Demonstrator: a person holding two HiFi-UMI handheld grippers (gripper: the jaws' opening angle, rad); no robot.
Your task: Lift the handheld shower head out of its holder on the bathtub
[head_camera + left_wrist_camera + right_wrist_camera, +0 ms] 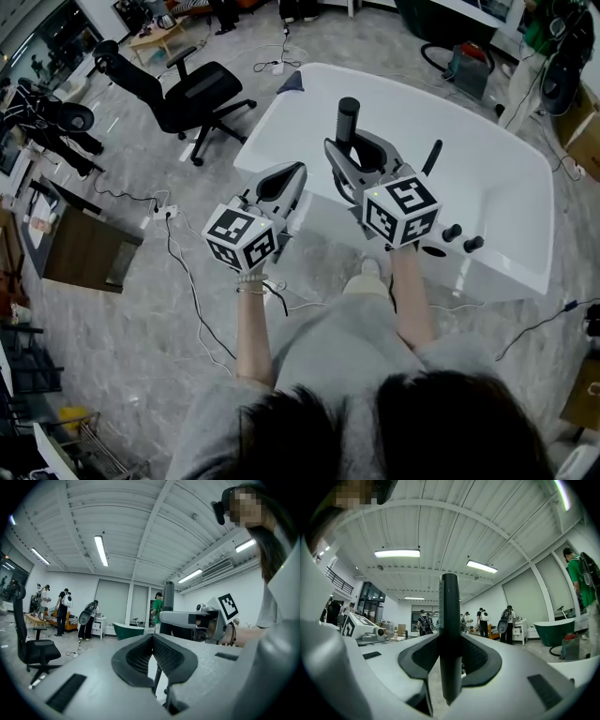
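Your left gripper [289, 174] is nearest, at the tub's near rim and just left of the right one. Its jaws are closed tip to tip, with nothing between them.

Your right gripper [357, 156] is clamped on the shower head [348, 114]. In the right gripper view the dark handle stands upright between the pads. Both pads press on it, and its lower end shows free below them. From the head view the shower head rises above the jaws, over the white tub [497, 178], and is not seated in anything. The left gripper view shows it too, upright on the right, next to the right gripper's marked cube [228, 605].

On the rim, just right of your right hand, stand two dark knobs [463, 237]. Cables [187, 281] trail across the grey floor on your left. A black chair [192, 94] stands beyond the tub's left end.

Farthest off, the right gripper view shows people [483, 620] standing near the back wall. A green tub [555, 629] sits to their right.
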